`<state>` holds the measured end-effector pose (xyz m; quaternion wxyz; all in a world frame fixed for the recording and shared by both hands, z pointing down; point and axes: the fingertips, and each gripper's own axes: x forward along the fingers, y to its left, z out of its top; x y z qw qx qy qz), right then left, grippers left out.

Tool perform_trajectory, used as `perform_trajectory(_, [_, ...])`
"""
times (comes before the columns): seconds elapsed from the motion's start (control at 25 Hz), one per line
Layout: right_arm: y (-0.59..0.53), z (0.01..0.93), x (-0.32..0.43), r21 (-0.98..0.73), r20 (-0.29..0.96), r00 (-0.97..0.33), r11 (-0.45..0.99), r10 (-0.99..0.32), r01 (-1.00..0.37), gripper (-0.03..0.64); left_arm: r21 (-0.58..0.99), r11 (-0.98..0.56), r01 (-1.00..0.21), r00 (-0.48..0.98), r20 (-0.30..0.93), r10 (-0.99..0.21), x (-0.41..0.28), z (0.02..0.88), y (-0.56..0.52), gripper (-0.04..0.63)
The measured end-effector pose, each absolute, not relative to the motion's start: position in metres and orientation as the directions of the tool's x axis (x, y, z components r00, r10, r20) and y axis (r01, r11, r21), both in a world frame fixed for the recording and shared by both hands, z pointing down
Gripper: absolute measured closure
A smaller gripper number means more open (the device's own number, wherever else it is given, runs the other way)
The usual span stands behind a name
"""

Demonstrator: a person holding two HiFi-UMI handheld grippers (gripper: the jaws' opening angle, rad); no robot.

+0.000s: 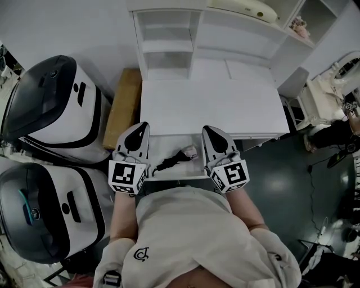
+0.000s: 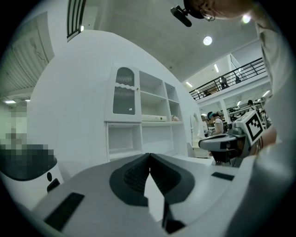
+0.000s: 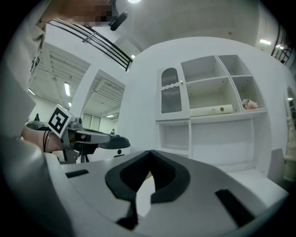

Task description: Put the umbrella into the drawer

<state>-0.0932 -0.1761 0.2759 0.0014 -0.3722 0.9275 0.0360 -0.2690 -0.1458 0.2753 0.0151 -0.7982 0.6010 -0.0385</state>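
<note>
The drawer (image 1: 163, 143) is pulled out at 6 o'clock from the white desk (image 1: 211, 107). The umbrella (image 1: 175, 158) lies inside it, folded up. Its thin black end points to 8 o'clock and its pale end to 2 o'clock. I see only this 1 thing in the drawer.

The left gripper (image 1: 140, 128) is over the drawer's 9 o'clock side. The right gripper (image 1: 209, 132) is over its 3 o'clock side. The umbrella lies between the 2, and neither one touches it. Each gripper has its jaws pressed tight together, with nothing in them.

The shelves (image 1: 169, 34) stand on the back of the desk, at 12 o'clock. One high shelf holds a long pale thing (image 1: 247, 8). Next to it, at 3 o'clock, is a small pinkish thing (image 1: 298, 25). The other shelves look bare.

Only the head view shows the drawer and the umbrella. It also shows 2 big black and white machines (image 1: 53, 107) at 9 o'clock and a brown box (image 1: 121, 107) beside the desk.

The gripper views look level at the shelves. They show a little door (image 3: 169, 90) with a rounded window, which the head view does not show. Each gripper view also shows the other gripper off to the side.
</note>
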Motion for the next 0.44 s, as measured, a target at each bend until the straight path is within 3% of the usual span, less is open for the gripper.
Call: perform_trajectory(0.44, [-0.1707,0.2801,-0.0980,0.056,-0.021,-0.735,0.733,-0.678,-0.678,0.612,-0.065,-0.286,-0.956,0.283,0.047,-0.958,-0.2671,0.2796,-0.1411,0.584])
